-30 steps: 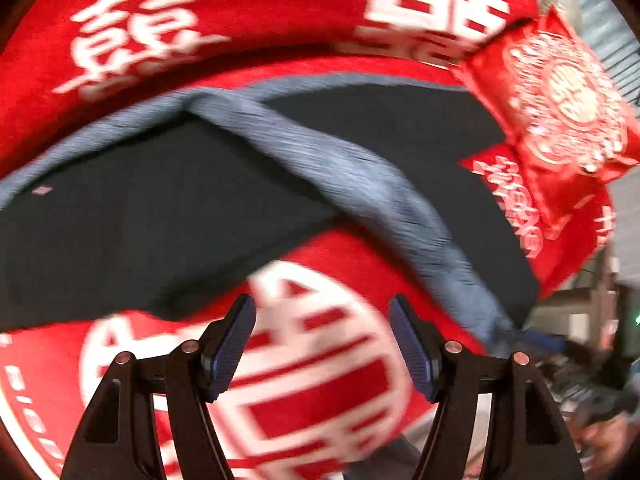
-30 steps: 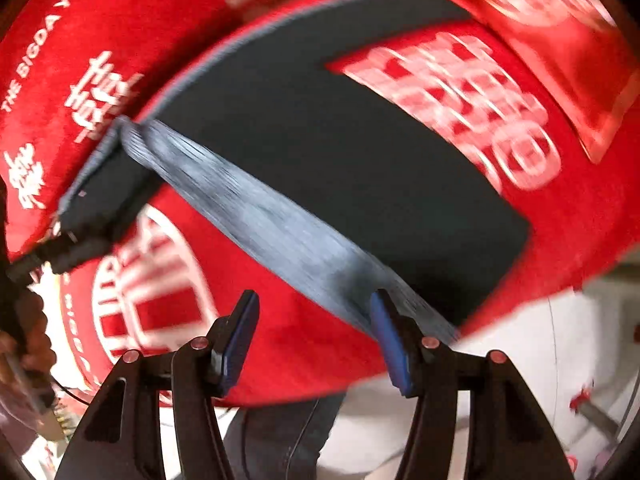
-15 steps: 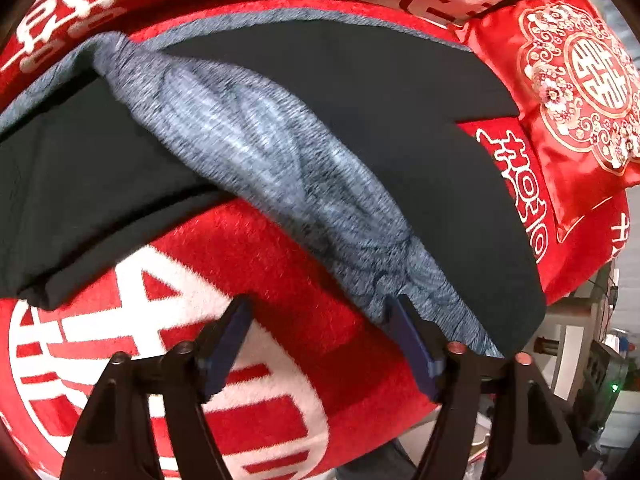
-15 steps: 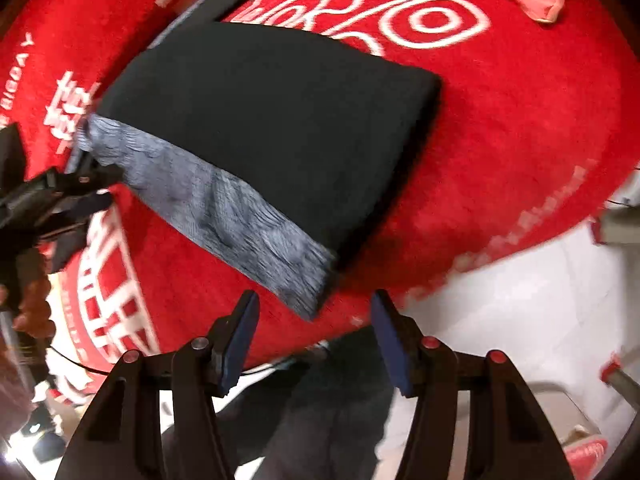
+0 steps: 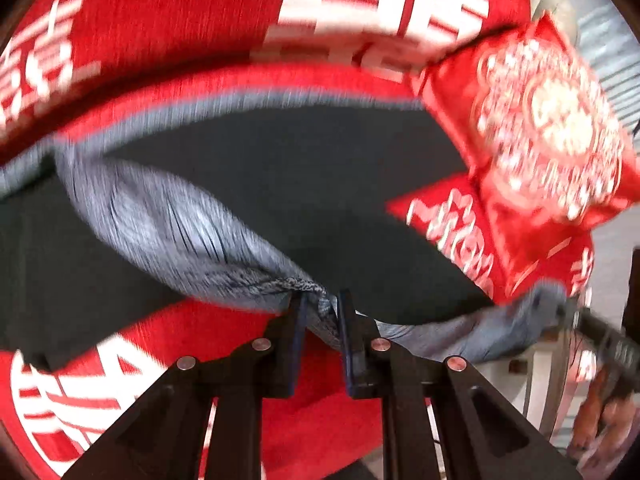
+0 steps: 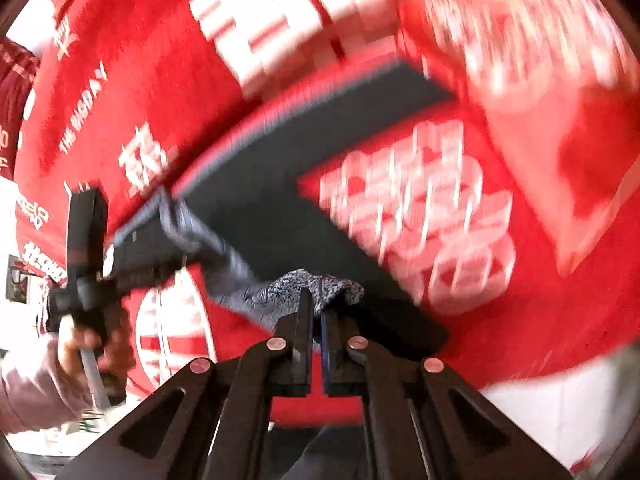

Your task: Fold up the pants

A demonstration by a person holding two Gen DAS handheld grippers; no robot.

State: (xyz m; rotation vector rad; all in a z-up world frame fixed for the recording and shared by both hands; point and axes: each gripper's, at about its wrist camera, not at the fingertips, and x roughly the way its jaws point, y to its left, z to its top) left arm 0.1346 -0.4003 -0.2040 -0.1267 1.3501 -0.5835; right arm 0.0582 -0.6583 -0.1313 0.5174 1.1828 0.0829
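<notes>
White capitals reading "THE BIGDAY" ran along the red blanket (image 6: 132, 80) in the right wrist view. The same blanket carried large white Chinese characters, the double-happiness sign among them, too smeared by motion blur to read surely. A red cushion (image 5: 548, 120) bore a round white ornamental emblem, also blurred.

Looks like a home bedroom: bed w/ red blanket (image 5: 168, 40) printed in white double-happiness characters, matching embroidered red cushion (image 5: 548, 120) on top. Wedding-style bedding; rest of room too blurred to tell.
</notes>
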